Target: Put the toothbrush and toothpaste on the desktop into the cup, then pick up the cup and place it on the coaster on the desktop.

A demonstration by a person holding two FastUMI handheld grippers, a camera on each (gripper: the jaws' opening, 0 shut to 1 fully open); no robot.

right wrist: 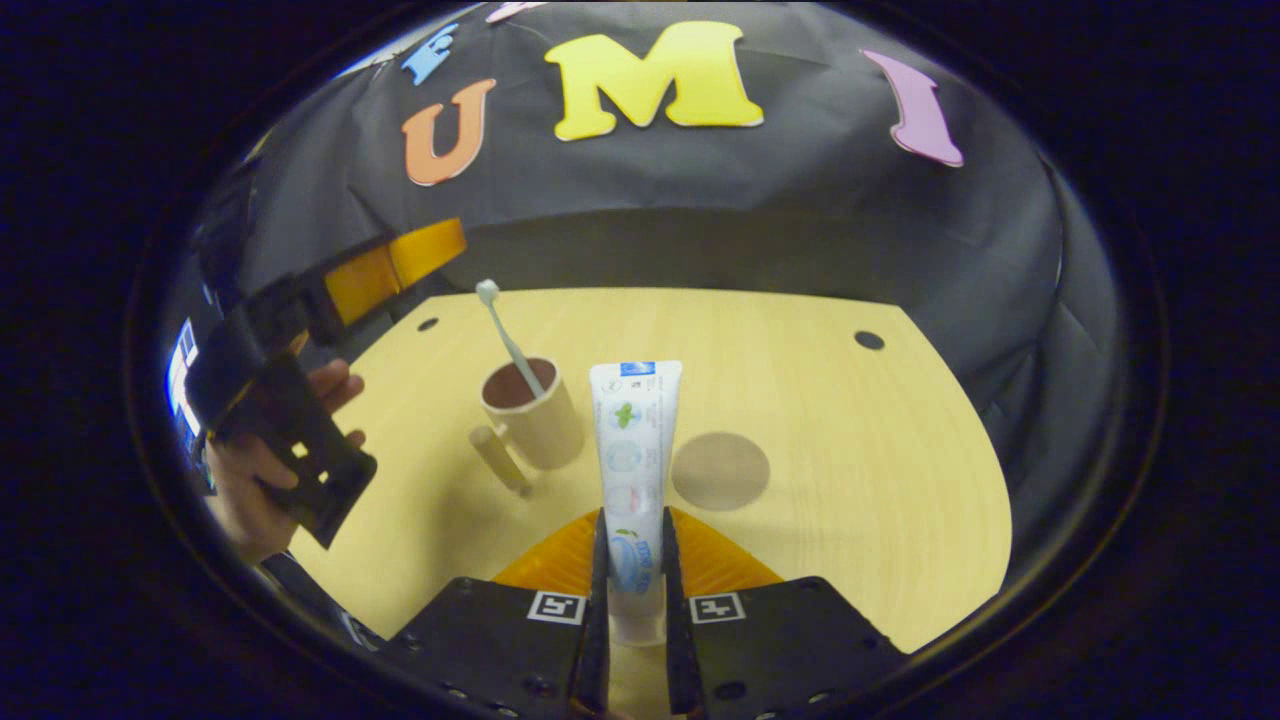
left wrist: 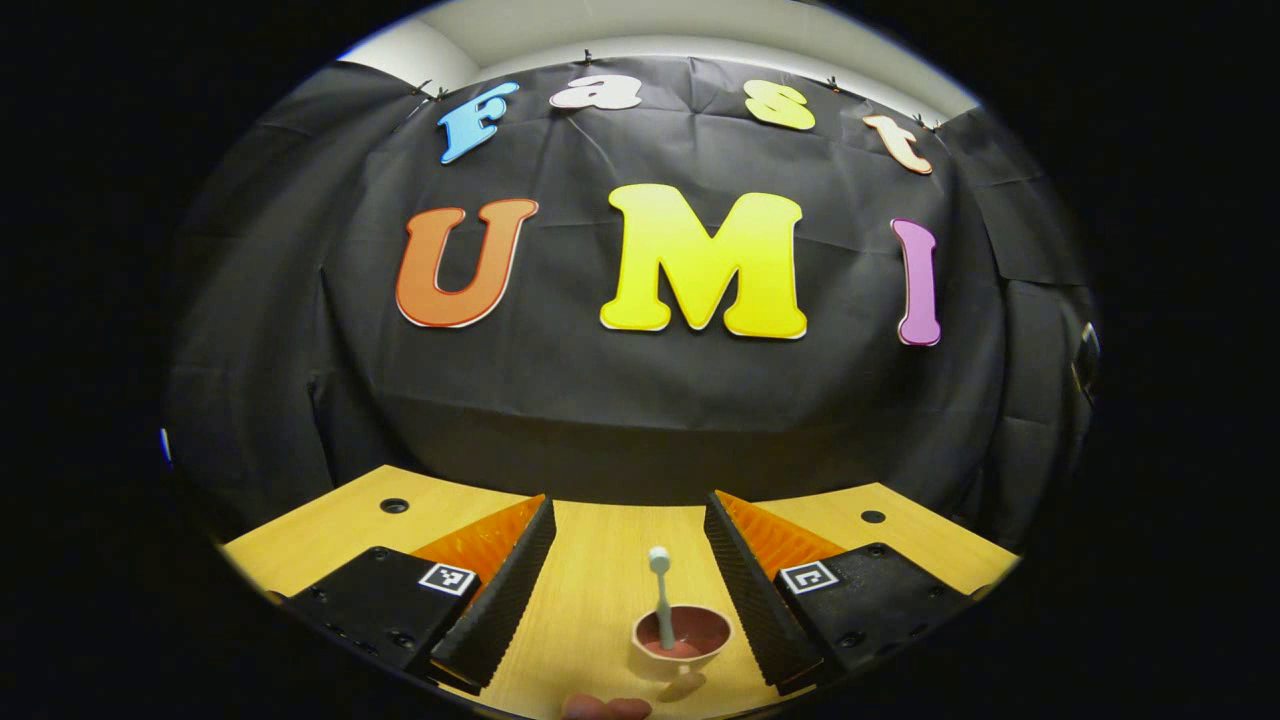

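- our right gripper clamps the toothpaste, a white tube with printed patches, standing upright between both fingers above the desktop.
- our left gripper hangs spread wide over the cup.
- the toothbrush leans in the tan cup, head up.
- the round brownish coaster lies flat, just right of the cup.

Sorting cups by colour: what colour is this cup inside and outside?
The cup is beige outside, reddish-brown inside; best seen in the right gripper view.
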